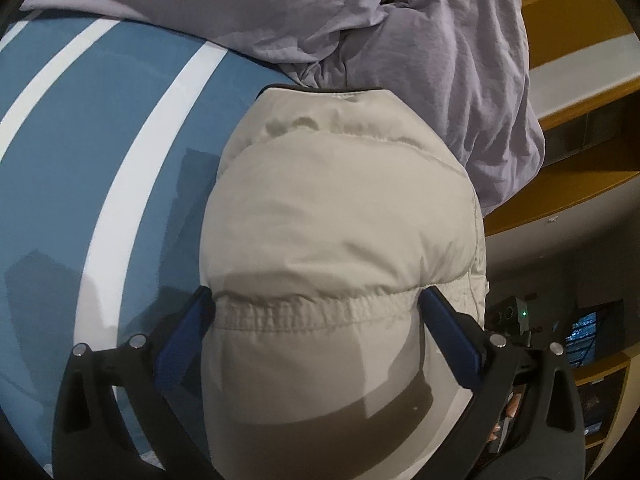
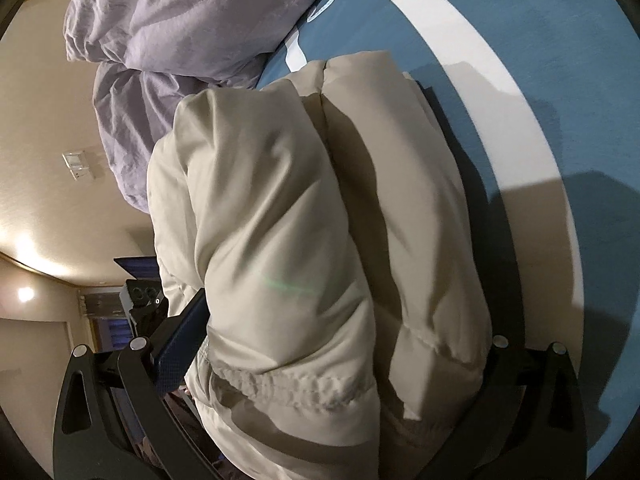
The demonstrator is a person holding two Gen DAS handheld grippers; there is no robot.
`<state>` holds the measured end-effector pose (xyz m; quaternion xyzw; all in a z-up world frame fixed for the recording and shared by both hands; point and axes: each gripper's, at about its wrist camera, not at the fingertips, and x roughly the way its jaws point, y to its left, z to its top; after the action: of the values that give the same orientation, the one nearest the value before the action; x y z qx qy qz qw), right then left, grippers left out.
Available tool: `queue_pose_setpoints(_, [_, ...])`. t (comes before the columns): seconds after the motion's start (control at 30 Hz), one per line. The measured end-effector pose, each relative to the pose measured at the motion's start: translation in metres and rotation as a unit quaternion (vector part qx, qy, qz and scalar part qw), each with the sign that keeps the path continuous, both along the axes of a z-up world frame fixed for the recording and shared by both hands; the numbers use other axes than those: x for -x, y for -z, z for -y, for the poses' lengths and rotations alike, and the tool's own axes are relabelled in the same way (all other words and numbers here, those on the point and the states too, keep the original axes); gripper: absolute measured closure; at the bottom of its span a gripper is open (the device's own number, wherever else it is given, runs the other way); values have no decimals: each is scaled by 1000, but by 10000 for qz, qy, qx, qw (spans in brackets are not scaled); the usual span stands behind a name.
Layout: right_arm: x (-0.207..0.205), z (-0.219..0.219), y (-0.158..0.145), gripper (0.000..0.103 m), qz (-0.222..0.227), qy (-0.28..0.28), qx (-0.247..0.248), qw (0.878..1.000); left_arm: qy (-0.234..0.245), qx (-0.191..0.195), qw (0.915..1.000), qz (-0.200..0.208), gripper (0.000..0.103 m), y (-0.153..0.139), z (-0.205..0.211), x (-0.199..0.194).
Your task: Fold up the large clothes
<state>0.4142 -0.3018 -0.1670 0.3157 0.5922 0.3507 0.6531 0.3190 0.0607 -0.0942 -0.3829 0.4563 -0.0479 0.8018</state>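
Observation:
A puffy cream jacket (image 1: 340,208), bundled thick, fills the middle of both views and hangs over a blue bed sheet with white stripes (image 1: 60,160). My left gripper (image 1: 316,296) clamps it across an elastic hem band, one blue pad (image 1: 188,332) pressing into each side. In the right wrist view the same jacket (image 2: 280,200) sits between the fingers of my right gripper (image 2: 340,312). Its left blue pad (image 2: 180,340) presses the fabric, and the bulk hides the right pad. A dark lining edge shows at the jacket's far end.
A crumpled lilac duvet (image 1: 360,20) lies heaped just beyond the jacket, also seen in the right wrist view (image 2: 180,20). Wooden shelves (image 1: 580,80) and a lit screen (image 1: 596,332) stand past the bed's edge. A wall switch (image 2: 76,164) and a black device (image 2: 144,296) show on the left.

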Motion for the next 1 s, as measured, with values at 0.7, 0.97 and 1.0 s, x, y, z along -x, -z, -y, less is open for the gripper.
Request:
queue_pose_setpoints(0.7, [-1, -30, -10, 19, 290, -14, -544, 9981, -173, 259, 9991, 300, 26, -26, -27, 6])
queue_pose_setpoints(0.97, [-13, -92, -27, 20, 395, -353, -648, 9965, -483, -130, 9977, 465, 26, -53, -74, 3])
queue_pose_setpoints(1.0, [-15, -101, -30, 20, 410, -391, -663, 9962, -523, -178, 9973, 480, 26, -56, -79, 2])
